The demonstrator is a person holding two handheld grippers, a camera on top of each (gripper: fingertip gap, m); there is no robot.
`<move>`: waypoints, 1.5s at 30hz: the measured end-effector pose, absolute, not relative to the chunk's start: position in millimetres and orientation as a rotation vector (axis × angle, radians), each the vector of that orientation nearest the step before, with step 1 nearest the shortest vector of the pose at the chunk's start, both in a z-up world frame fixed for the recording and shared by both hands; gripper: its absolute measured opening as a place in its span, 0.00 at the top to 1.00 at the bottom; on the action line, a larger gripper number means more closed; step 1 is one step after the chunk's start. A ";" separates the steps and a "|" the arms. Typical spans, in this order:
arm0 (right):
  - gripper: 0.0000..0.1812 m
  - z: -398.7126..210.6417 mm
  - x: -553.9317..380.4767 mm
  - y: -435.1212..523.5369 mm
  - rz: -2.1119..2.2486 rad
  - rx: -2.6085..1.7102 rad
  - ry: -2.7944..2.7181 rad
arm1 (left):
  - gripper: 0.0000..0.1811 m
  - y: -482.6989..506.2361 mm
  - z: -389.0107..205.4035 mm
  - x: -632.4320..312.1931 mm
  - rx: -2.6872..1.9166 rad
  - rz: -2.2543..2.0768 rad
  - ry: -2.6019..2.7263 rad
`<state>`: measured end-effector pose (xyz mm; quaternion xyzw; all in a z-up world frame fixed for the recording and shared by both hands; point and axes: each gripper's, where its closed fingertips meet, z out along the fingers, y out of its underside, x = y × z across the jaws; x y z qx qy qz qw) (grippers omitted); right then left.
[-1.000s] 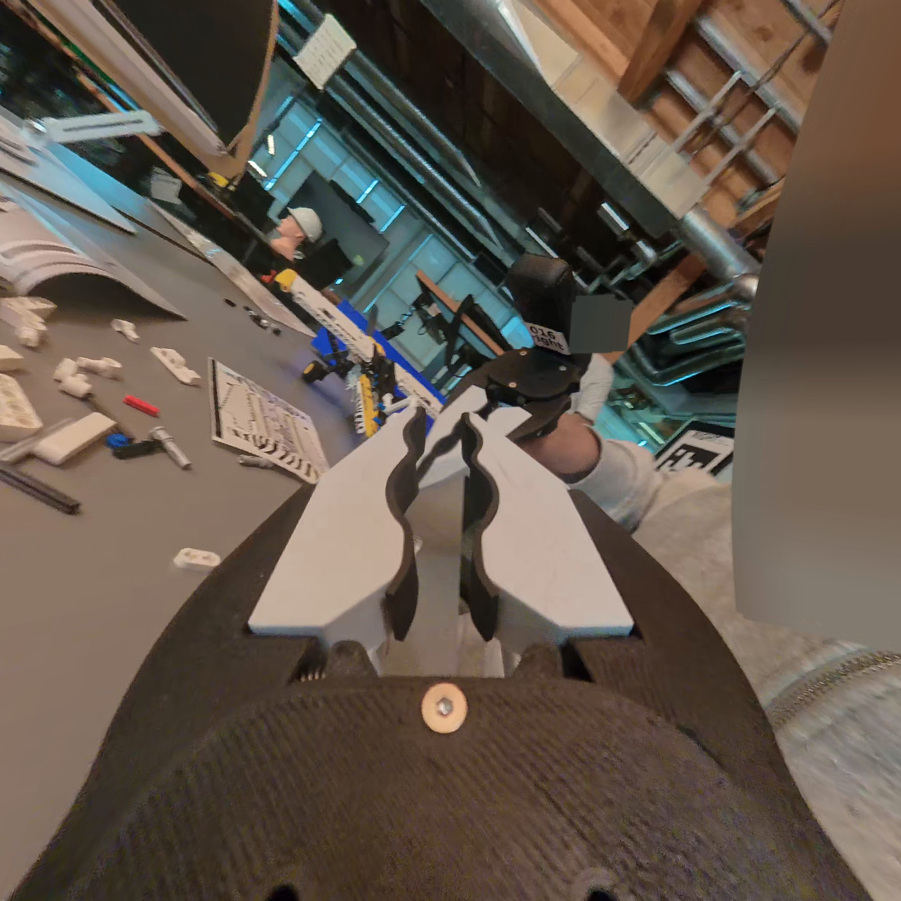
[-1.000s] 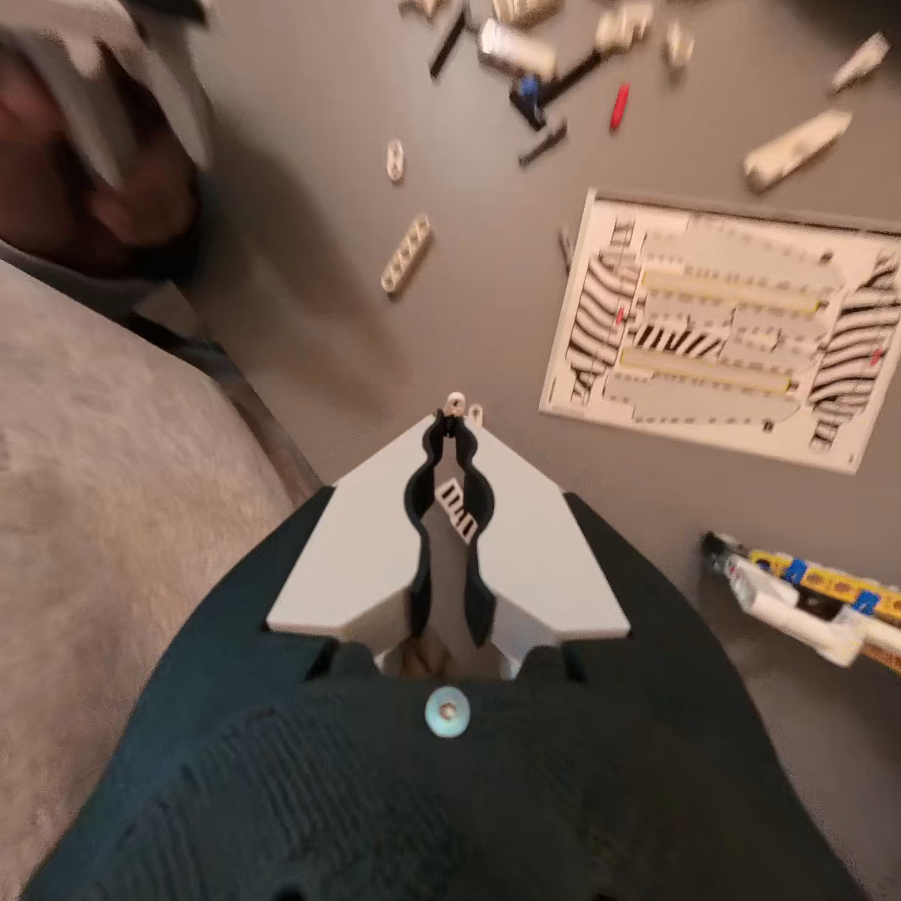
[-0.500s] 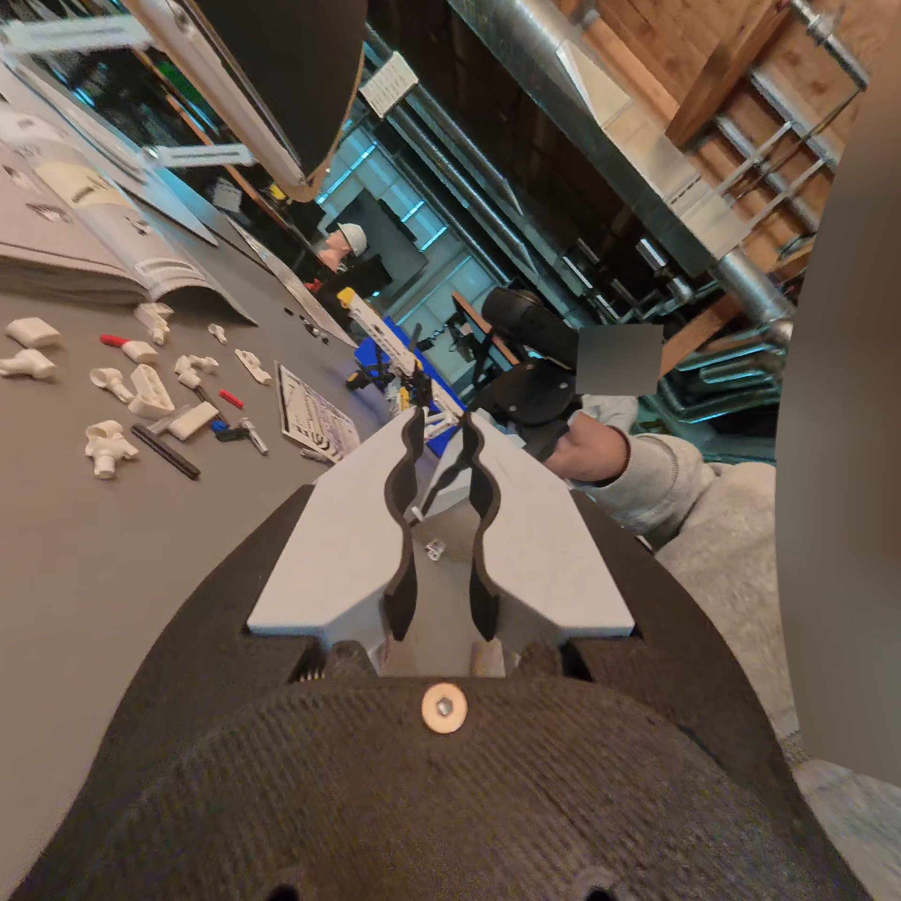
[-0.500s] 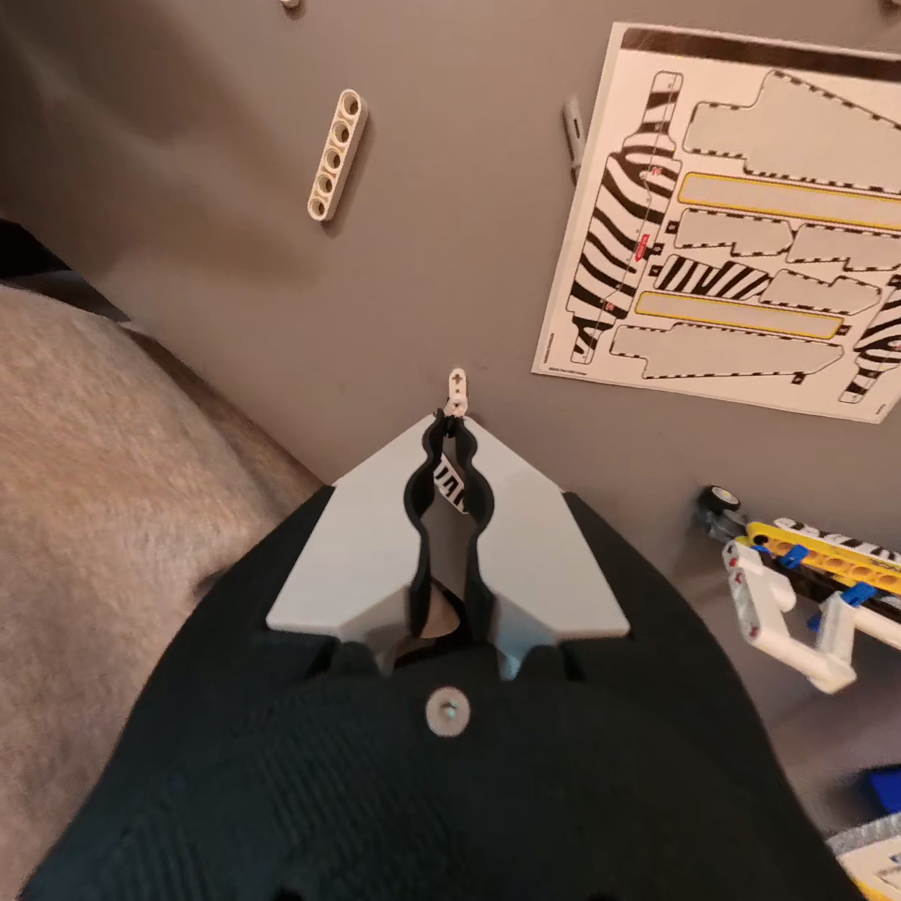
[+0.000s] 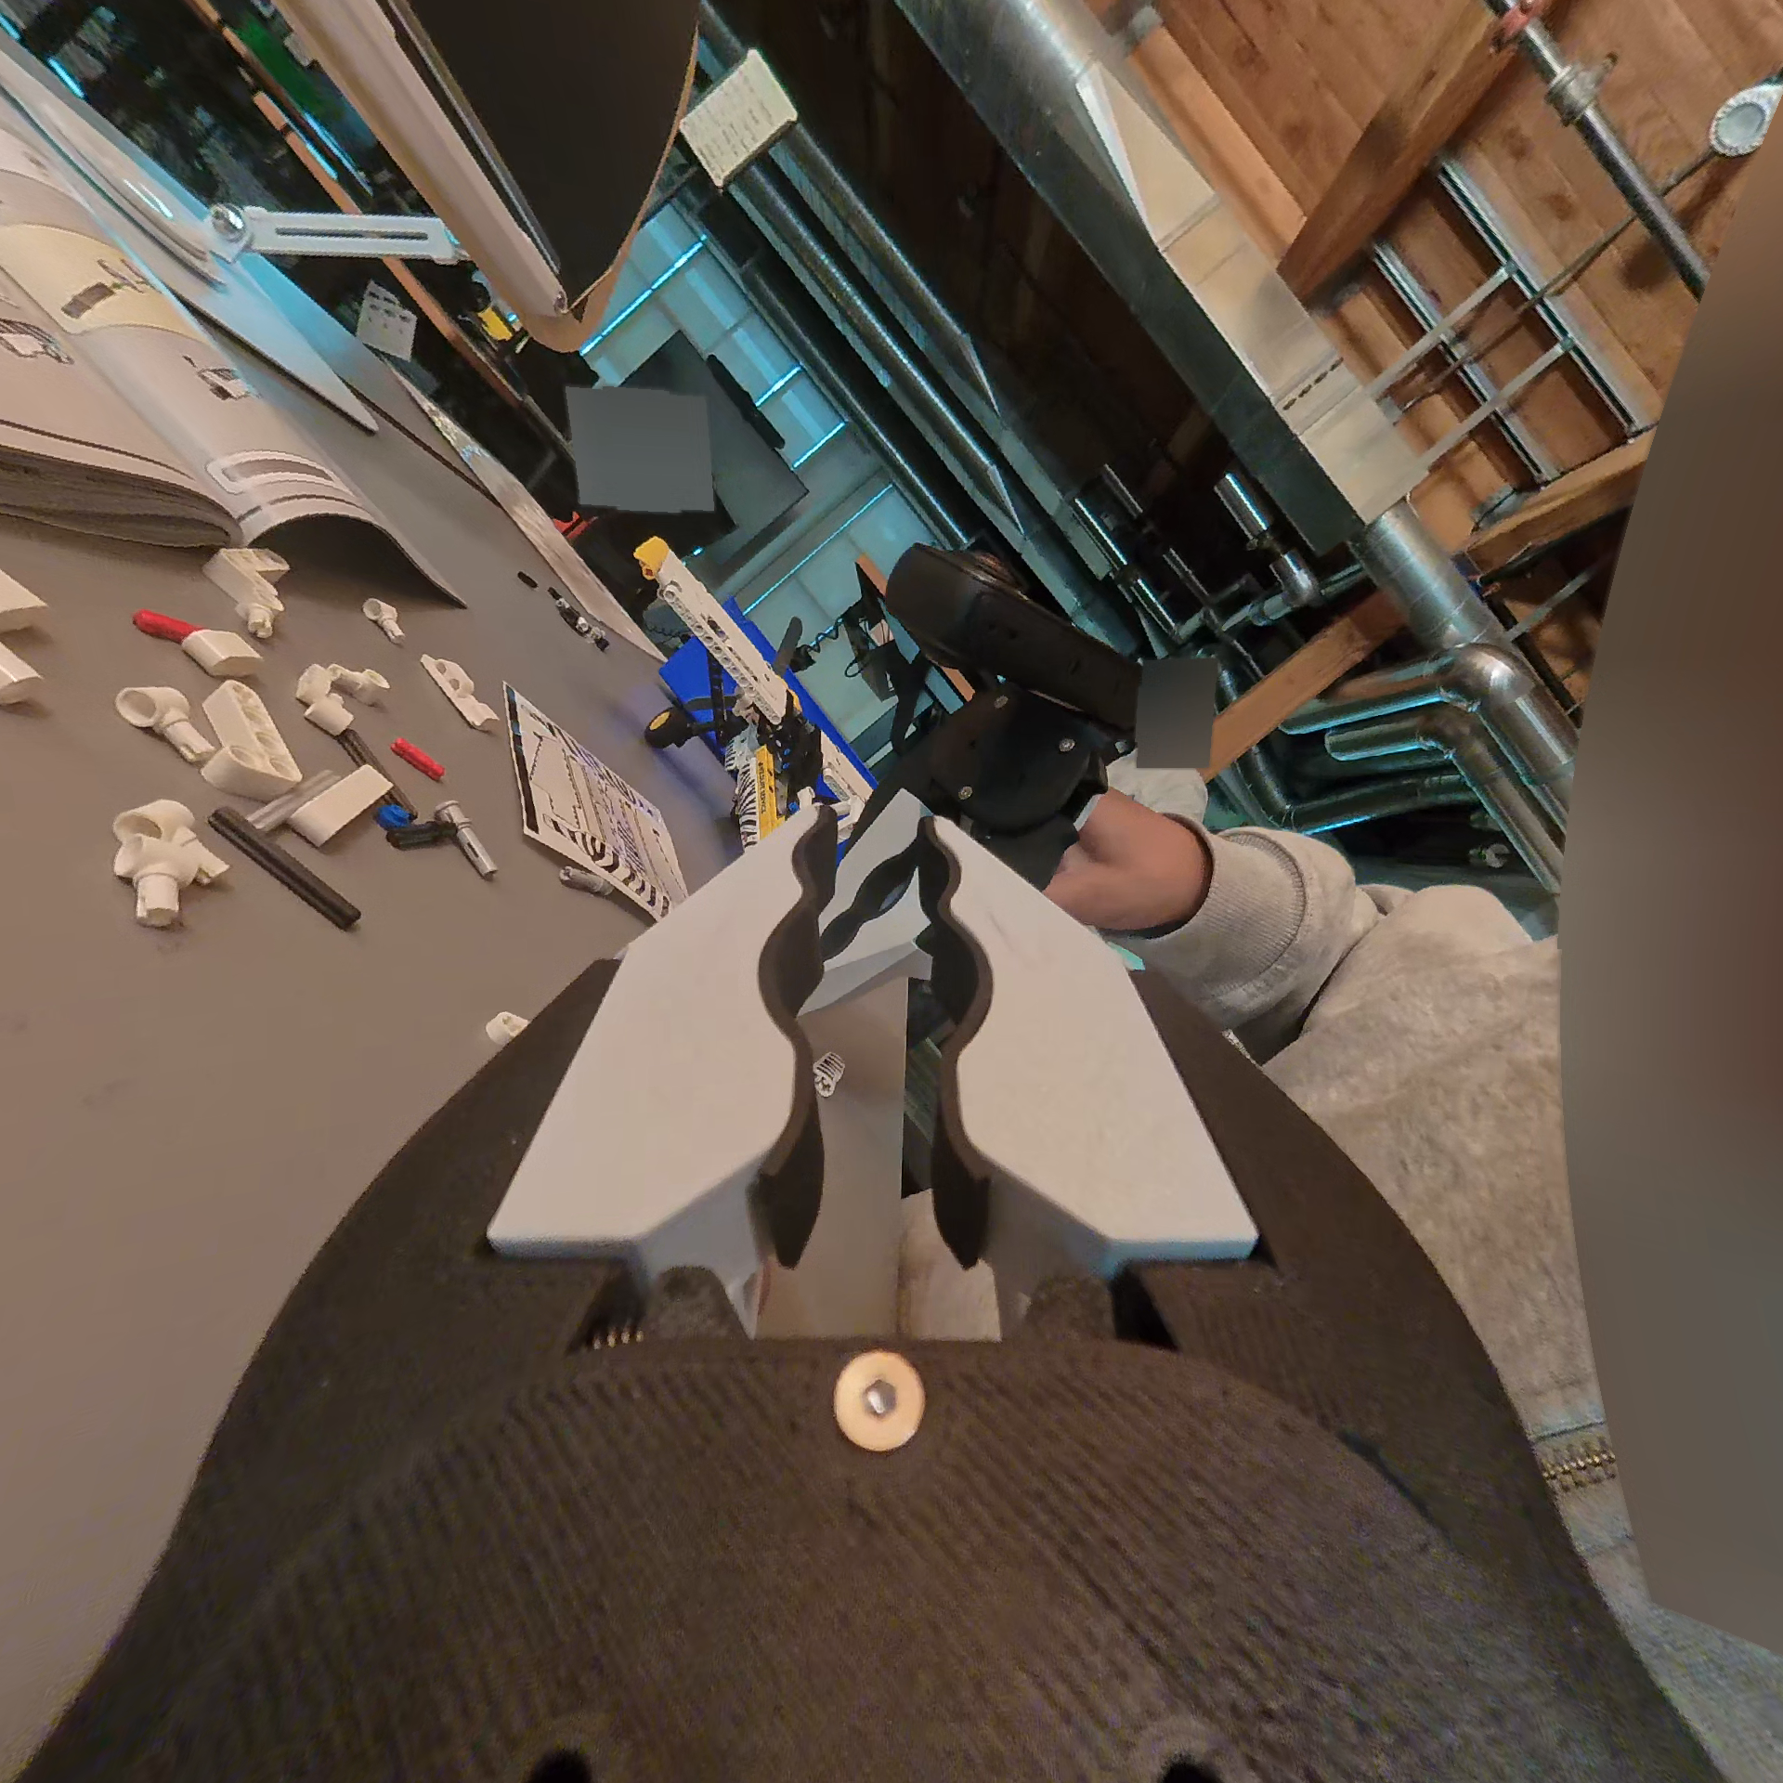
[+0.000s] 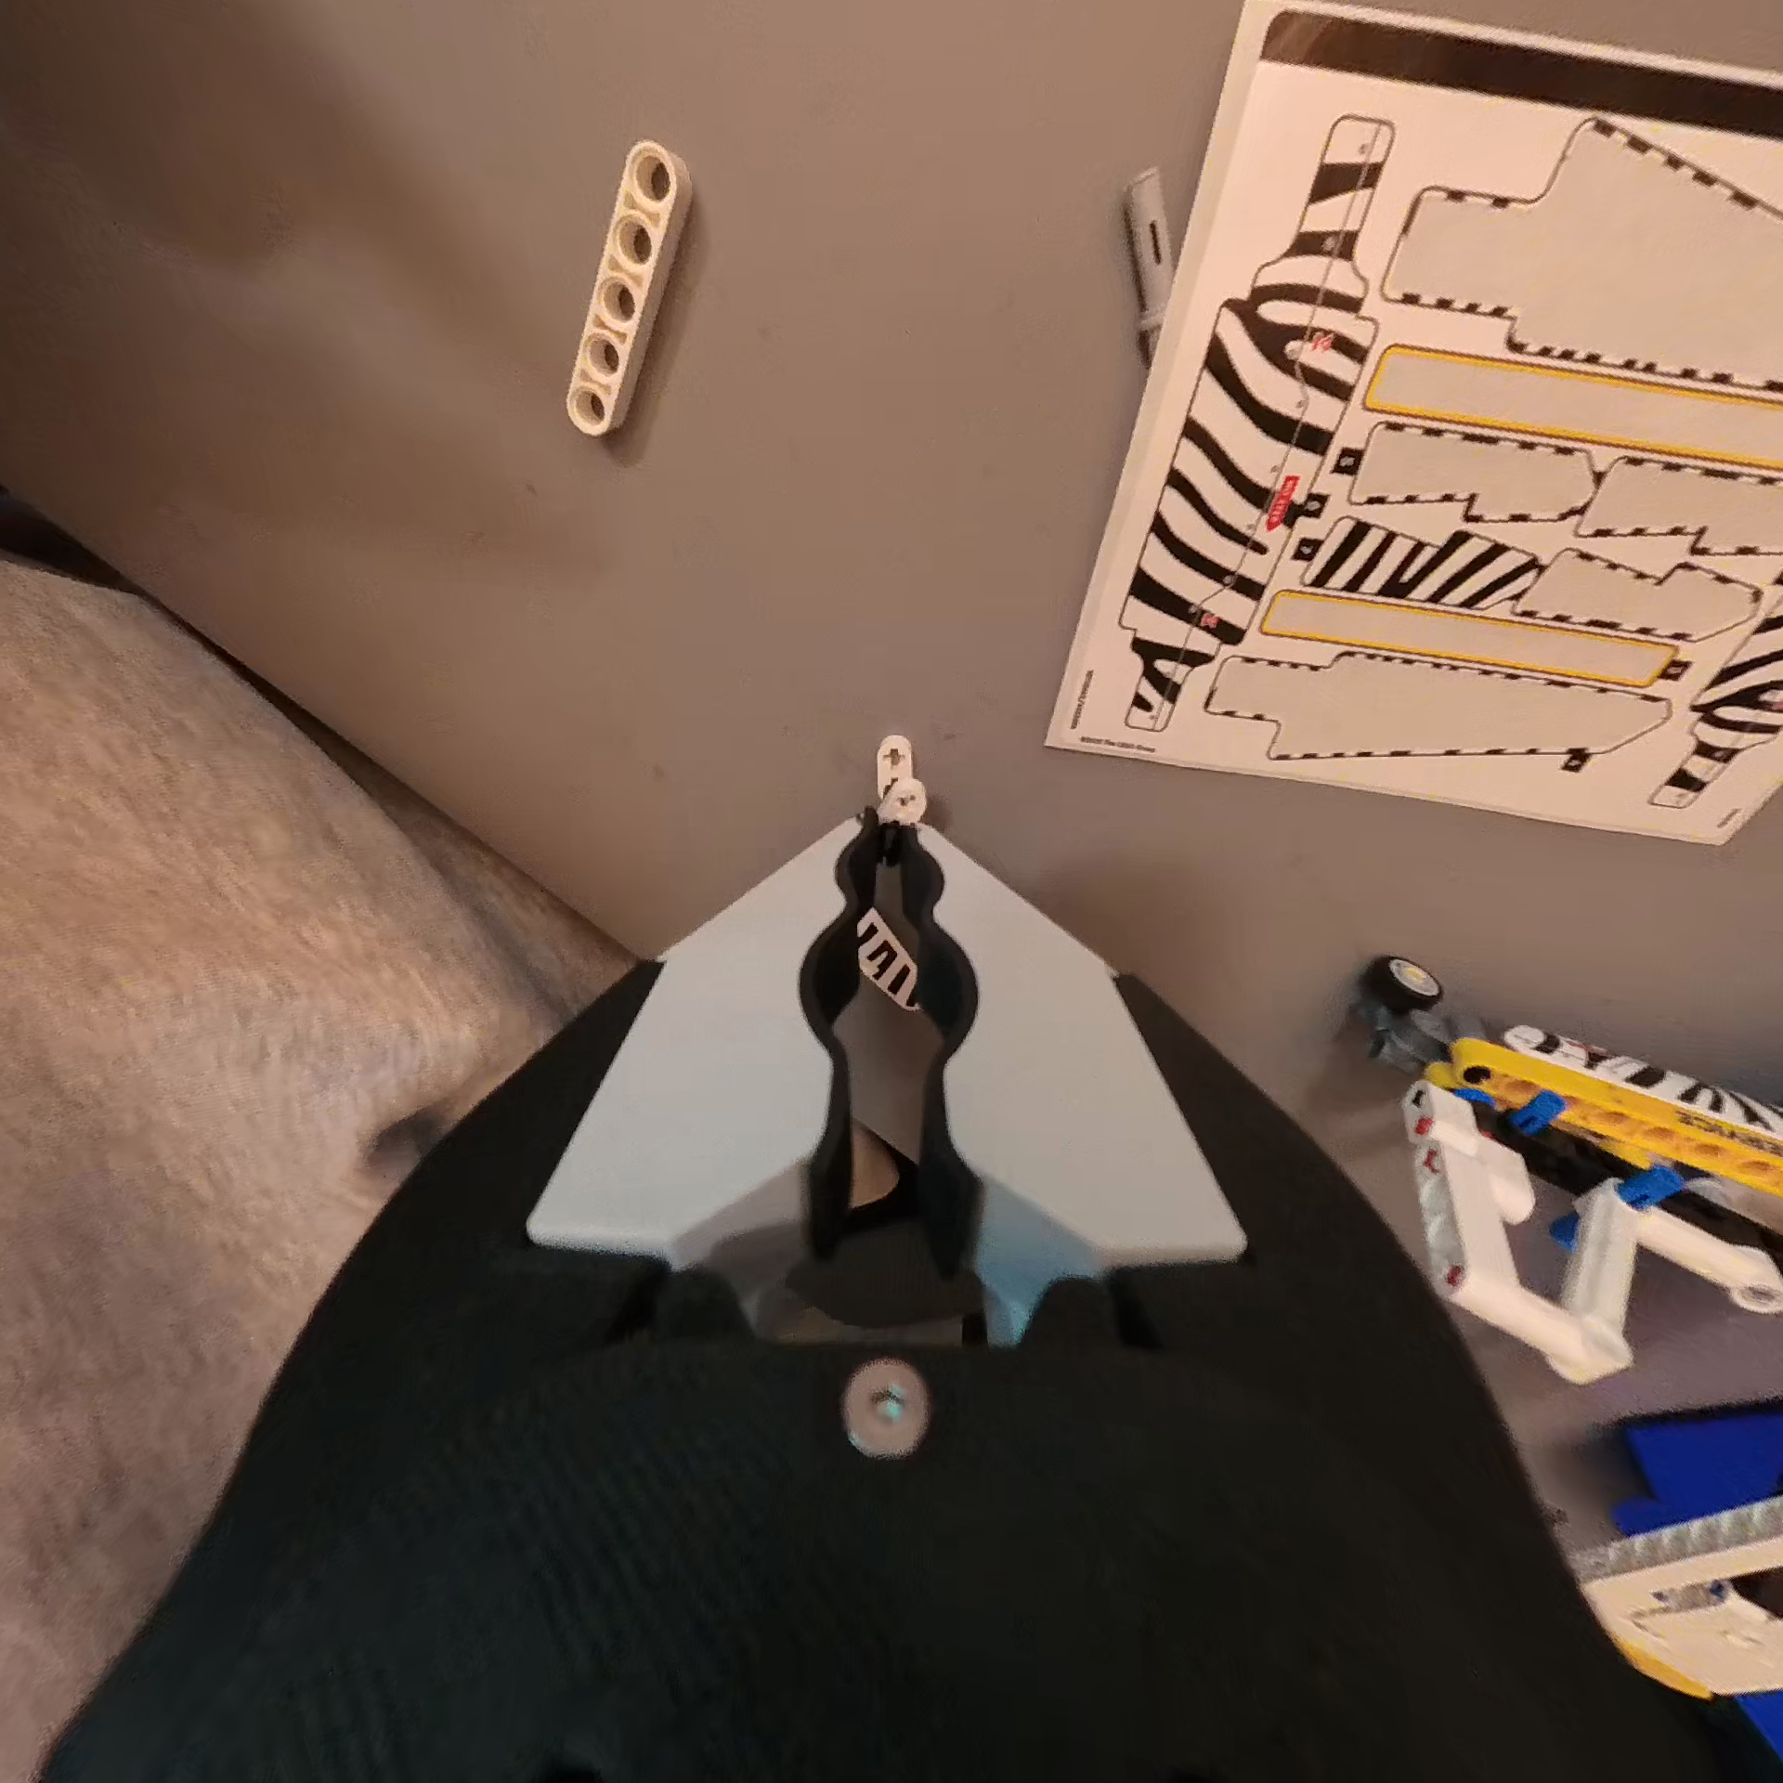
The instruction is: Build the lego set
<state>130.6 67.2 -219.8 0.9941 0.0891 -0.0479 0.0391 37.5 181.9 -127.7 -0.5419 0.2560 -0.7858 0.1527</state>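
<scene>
The grey counter carried everything, its near edge hidden under a grey-sleeved arm in the right wrist view. An open instruction booklet lay toward the far left of the counter, cut off by the frame. The sticker sheet with zebra-striped shapes lay flat near the middle, its right part running out of the picture. The partly built lego model, yellow, white and black with blue pins, sat just beside the sheet toward the right edge, only its end showing. The left tool hovered above the counter with a moderate gap between its tips and nothing in it; through that gap a tiny striped bit was visible, too small to identify. The right tool pointed down at the counter with its tips pinched together on a small white lego piece, which stuck out beyond the tips; whether the piece touched the counter I could not tell. A striped scrap showed between the tool's pads farther back, partly hidden. Loose white parts were scattered on the left side of the counter. A white five-hole beam lay alone near the person's edge, well apart from the sheet. A grey pin lay touching the sheet's left edge. A small red pin lay among the loose parts.
</scene>
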 end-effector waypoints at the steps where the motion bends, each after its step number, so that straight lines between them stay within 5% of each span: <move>1: 0.99 -219.8 130.6 67.0 -0.144 3.041 0.272 | 0.92 181.8 -127.6 37.5 -1.554 -2.255 0.734; 45: 0.99 -221.6 129.4 64.4 -0.170 3.075 0.071 | 0.92 181.7 -128.0 36.9 -1.557 -2.282 0.727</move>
